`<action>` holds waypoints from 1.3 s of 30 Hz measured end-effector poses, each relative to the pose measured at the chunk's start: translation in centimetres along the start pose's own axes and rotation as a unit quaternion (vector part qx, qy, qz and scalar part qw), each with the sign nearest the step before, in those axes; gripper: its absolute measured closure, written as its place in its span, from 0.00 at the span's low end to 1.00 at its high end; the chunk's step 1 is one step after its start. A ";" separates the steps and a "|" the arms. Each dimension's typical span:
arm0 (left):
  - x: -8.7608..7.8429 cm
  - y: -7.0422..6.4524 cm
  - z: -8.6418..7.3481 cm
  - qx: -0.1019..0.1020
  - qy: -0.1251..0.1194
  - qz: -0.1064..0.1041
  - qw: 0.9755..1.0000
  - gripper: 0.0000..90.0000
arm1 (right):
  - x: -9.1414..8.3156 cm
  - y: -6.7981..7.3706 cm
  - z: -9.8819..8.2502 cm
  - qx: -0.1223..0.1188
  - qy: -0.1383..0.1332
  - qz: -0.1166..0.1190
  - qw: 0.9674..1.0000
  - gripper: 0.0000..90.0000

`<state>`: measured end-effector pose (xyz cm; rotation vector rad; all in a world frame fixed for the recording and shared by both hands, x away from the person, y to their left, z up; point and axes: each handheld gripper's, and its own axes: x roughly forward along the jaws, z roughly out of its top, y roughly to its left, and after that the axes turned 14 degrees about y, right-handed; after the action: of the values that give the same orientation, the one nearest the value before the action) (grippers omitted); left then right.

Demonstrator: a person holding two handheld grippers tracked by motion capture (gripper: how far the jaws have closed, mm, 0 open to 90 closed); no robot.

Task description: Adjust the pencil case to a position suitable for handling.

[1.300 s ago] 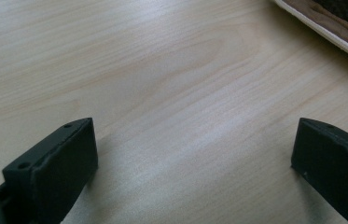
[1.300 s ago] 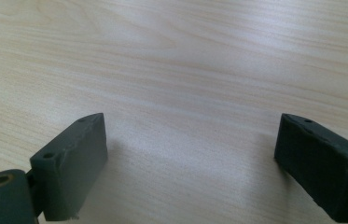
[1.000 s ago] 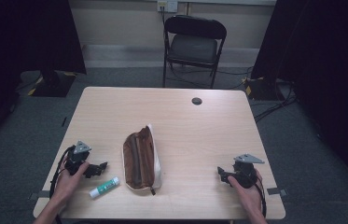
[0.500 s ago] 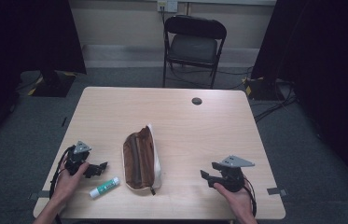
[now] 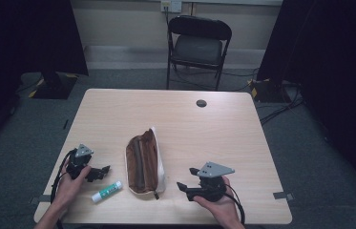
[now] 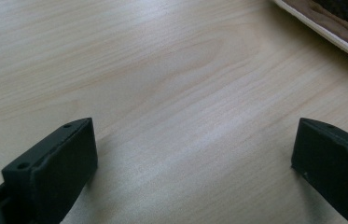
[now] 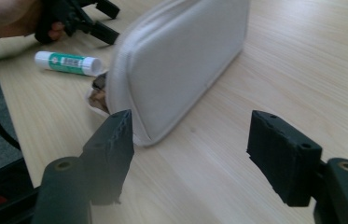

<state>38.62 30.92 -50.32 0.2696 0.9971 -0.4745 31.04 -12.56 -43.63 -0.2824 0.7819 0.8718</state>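
Pouch [image 5: 144,161] mouth unclear, glue stick [image 5: 107,191] label blurred

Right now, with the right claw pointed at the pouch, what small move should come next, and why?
Probably ease the right claw forward toward the near end of the pouch. Its jaws stand open and empty, with that end lying just ahead between them but not yet touched. The left claw rests open on the table beside the glue stick.

A black folding chair [image 5: 198,45] stands on the grey carpet [image 5: 319,157] behind the worktop [image 5: 223,129]. A round dark grommet [image 5: 201,103] sits near the worktop's far edge. Cables [image 5: 280,102] trail at right.
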 end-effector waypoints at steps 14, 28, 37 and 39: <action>0.0 0.0 0.0 0.000 0.000 0.000 1.000 0.00 | 4.4 3.1 4.2 -0.043 -0.005 0.019 0.999 0.35; 0.0 0.0 0.0 -0.002 -0.002 -0.001 1.000 0.00 | 5.6 0.2 3.2 0.000 0.009 -0.022 1.000 0.64; 0.0 -0.1 0.0 -0.002 -0.002 -0.001 1.000 0.00 | 4.3 -2.0 2.0 0.035 0.001 -0.043 0.998 0.77; 0.0 -0.1 0.0 -0.002 -0.002 -0.001 1.000 0.00 | 4.2 -2.1 1.8 0.037 0.002 -0.045 0.998 0.77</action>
<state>38.57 30.88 -50.33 0.2643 0.9940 -0.4741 35.25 -10.54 -45.52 -0.2531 0.7973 0.7563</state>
